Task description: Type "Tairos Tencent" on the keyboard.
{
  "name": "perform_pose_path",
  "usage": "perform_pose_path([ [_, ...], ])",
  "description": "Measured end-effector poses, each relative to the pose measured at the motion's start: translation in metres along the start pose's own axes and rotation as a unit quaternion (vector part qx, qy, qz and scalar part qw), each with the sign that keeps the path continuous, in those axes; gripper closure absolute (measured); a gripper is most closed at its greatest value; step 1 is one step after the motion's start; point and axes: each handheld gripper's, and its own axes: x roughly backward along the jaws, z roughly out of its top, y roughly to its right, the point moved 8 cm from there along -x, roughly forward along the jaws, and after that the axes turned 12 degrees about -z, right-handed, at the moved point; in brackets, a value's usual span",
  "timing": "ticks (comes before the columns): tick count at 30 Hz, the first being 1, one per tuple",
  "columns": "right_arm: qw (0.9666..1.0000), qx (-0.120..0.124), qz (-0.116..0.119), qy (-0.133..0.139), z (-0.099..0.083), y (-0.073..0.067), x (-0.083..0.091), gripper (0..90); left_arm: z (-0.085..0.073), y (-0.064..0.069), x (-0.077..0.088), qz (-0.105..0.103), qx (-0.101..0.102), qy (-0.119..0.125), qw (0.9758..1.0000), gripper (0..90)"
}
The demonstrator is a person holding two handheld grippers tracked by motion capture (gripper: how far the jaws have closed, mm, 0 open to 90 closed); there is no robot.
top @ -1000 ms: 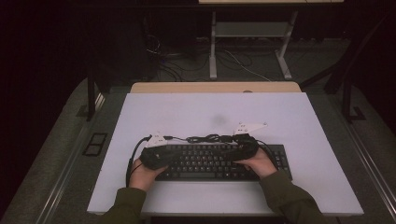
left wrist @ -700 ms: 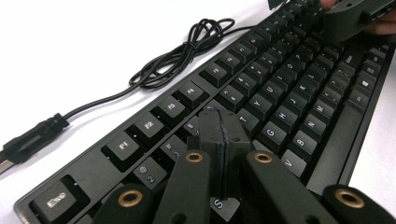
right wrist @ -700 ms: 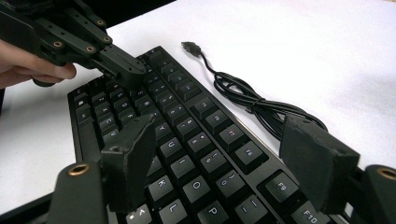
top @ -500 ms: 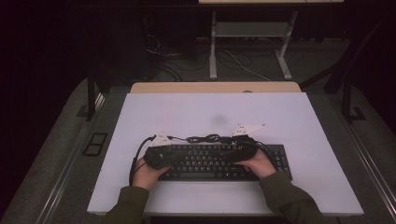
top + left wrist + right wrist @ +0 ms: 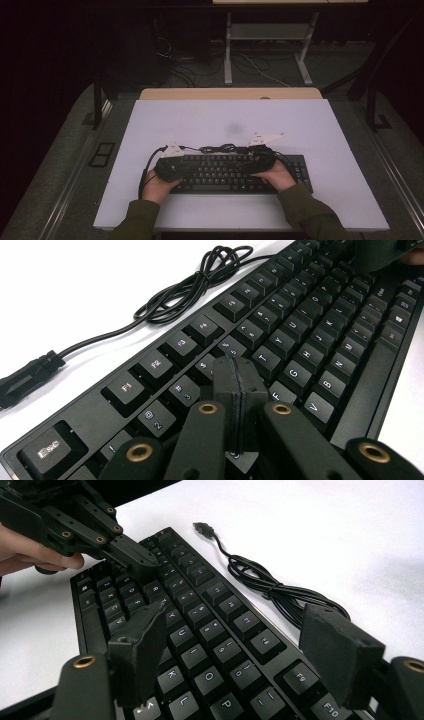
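While both hands are held low over it, a flat black rectangular computer keyboard (image 5: 235, 172) is seen lying on the white tabletop (image 5: 210, 120), close to the near edge and slightly right of its middle. The keyboard is taken as the landmark. Over its left end the left gripper (image 5: 239, 390) is held, with its black jaws pressed together, nothing between them, and their joined tip resting on or just above the keys near the letter row; contact cannot be confirmed. In the right gripper view this same gripper is seen at the far left end of the keyboard, a hand (image 5: 30, 555) behind it. Over the right end of the keyboard the right gripper (image 5: 235, 645) is held, its jaws standing well apart above the keys, with nothing gripped; the function-key row lies just below its right-hand jaw.

Behind the keyboard, on its far side, a thin black cable (image 5: 220, 148) is laid in a loose bundle of loops, touching the tabletop and running along the back edge. Its plug (image 5: 202, 527) lies bare on the tabletop beyond the keyboard's far left corner. Green sleeves (image 5: 310, 212) are seen at the near side of the keyboard.
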Motion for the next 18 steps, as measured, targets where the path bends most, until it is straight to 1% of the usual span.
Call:
perform_pose_path([
  [1,1.0,0.0,0.0,0.0,-0.0001,-0.0001,-0.0001,26.7,-0.0016,-0.0005,-0.0005,0.001,-0.005,-0.008,1.0,89.3],
  [2,1.0,0.0,0.0,0.0,-0.0001,-0.0002,-0.0002,26.7,-0.0014,-0.0004,-0.0007,0.0,-0.002,-0.004,1.0,89.3],
  [5,1.0,0.001,0.0,0.0,-0.0001,-0.0006,-0.0004,26.7,-0.0014,-0.0006,0.0,0.003,-0.006,-0.009,0.9999,89.3],
  [8,1.0,0.0,0.0,0.001,0.0,-0.0008,-0.0005,26.7,0.0,0.0004,0.0003,0.001,-0.003,-0.003,1.0,89.3],
  [9,1.0,0.0,0.001,0.001,0.0003,-0.0009,-0.0003,26.7,0.0009,0.0009,0.0005,0.0,0.0,0.002,1.0,89.2],
  [13,1.0,-0.001,0.001,0.001,0.0004,-0.0007,-0.0001,26.7,0.0024,0.0012,0.0021,-0.001,0.001,0.008,1.0,89.3],
  [15,1.0,0.001,0.0,0.001,0.0003,-0.0007,-0.0003,26.7,0.0023,0.001,0.0031,-0.002,-0.001,0.006,1.0,89.2],
  [17,1.0,0.001,0.001,0.0,0.0002,-0.0012,-0.0001,26.7,0.0033,0.0019,0.0036,-0.002,0.002,0.011,0.9999,89.2],
  [18,1.0,0.0,0.001,-0.001,0.0002,-0.0014,-0.0002,26.7,0.0036,0.0019,0.0043,-0.001,0.0,0.011,0.9999,89.1],
])
